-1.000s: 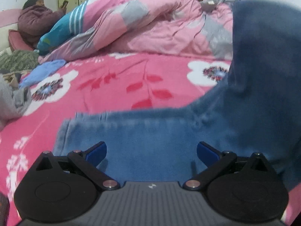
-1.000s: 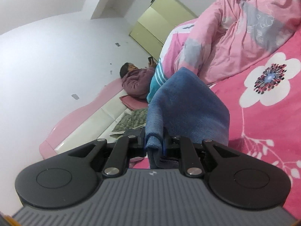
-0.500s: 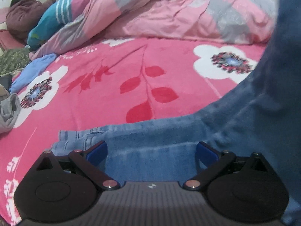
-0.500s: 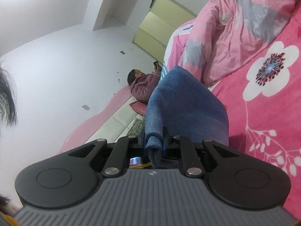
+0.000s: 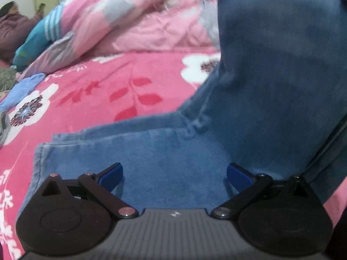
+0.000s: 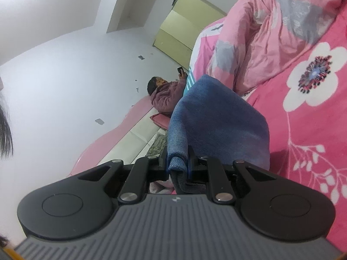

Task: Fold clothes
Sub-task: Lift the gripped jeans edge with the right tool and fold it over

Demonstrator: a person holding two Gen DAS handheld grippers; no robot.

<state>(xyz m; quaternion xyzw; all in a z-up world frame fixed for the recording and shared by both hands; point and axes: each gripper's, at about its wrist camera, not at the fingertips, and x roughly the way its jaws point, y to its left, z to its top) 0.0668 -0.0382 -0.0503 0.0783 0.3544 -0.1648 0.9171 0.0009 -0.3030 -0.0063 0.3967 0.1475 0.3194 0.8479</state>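
Note:
Blue jeans (image 5: 249,108) lie partly on the pink floral bed cover (image 5: 91,99). One end lies flat, its hem at the lower left, and the rest rises up the right side of the left wrist view. My left gripper (image 5: 174,176) hovers just above the flat part, open, with nothing pinched between its blue pads. In the right wrist view my right gripper (image 6: 178,165) is shut on a fold of the jeans (image 6: 216,121), held up in the air and draping over the fingers.
A bunched pink and grey quilt (image 5: 134,26) lies across the far side of the bed. A person in a maroon jacket (image 6: 167,95) reclines at the headboard. A light blue garment (image 5: 21,88) and a grey one (image 5: 3,127) lie at the bed's left edge.
In the left wrist view the hanging jeans went to the right and came back across the right half. The hem on the bed shifted slightly. The right gripper's hold is unchanged.

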